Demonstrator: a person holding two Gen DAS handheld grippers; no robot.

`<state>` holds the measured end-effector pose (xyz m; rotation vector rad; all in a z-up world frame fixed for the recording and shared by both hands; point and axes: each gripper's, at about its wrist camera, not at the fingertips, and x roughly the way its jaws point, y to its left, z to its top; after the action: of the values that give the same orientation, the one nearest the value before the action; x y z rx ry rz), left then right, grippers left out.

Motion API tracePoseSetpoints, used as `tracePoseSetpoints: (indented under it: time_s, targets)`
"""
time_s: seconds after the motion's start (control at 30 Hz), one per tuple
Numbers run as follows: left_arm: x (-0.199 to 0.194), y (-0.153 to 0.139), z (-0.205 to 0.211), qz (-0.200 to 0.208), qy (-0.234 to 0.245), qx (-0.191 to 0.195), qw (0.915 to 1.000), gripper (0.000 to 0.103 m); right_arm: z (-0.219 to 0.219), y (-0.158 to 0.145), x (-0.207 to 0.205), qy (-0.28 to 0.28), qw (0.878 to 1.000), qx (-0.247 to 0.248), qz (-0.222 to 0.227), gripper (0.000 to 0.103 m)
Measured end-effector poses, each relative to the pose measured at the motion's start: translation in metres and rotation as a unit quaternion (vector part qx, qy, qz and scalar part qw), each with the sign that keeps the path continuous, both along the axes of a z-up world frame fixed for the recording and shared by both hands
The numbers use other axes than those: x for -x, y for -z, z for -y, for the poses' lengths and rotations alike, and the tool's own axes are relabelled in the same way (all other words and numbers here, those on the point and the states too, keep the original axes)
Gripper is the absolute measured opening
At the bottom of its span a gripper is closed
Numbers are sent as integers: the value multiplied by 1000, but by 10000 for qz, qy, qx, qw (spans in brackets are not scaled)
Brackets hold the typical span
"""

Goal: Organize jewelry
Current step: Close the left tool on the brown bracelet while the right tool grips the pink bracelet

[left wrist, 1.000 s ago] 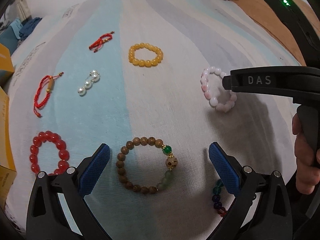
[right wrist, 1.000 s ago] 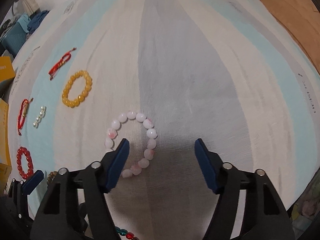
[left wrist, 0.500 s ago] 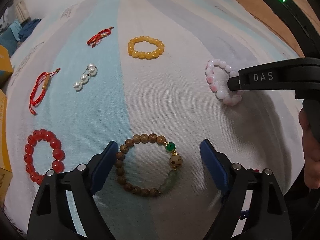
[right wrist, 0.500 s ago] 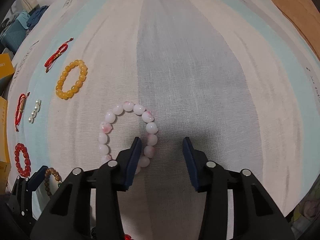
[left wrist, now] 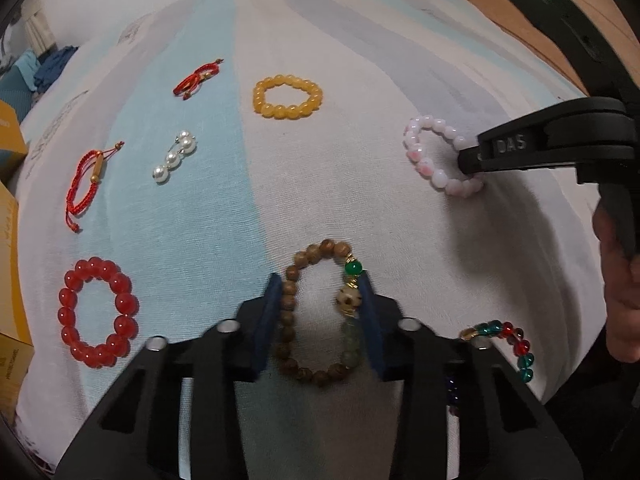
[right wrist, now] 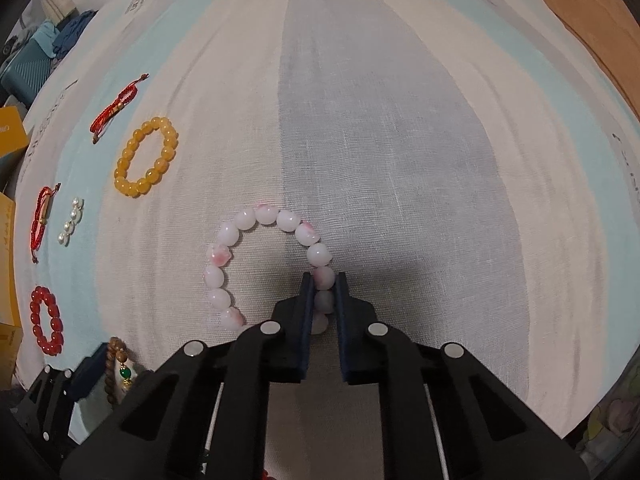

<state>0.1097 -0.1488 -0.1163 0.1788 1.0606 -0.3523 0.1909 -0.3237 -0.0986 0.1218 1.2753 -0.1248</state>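
Early stage by my read: everything lies on the striped cloth (left wrist: 360, 60), nothing lifted or grouped.

Left gripper (left wrist: 320, 320) straddles the wood bracelet (left wrist: 320, 312), jaws closing, pads squeezing both sides of the loop.
Right gripper (right wrist: 323, 300) pressed together on one side of the pink bracelet (right wrist: 264, 264).

Count: 5 bead bracelets (wood, pink, yellow (left wrist: 287, 98), red (left wrist: 98, 312), multicolour (left wrist: 508, 344), part hidden), 2 red cords (left wrist: 86, 184), 1 pearl piece (left wrist: 174, 158). No box or tray visible.
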Motion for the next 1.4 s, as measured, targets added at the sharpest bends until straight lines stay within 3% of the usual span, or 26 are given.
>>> tracePoseSetpoints:
  time_s: [0.2,0.67,0.97,1.4]
  targets:
    - [5,-5,1,65,120,-4,9999,10,-9,-4,4,-32,9999,73,86,10]
    - [4,-21,-2,94,-24,-73,9999,10,4,-30,14,86,9979,-264,585,10]
    - [-2,-35,-6,164,-88,35,9998,10,7,-55,21,89,9931,-476,1064,10]
    - [0,-62,-12,288,-127,241,9992,10,4,-83,28,120,9884,-580,1399,10]
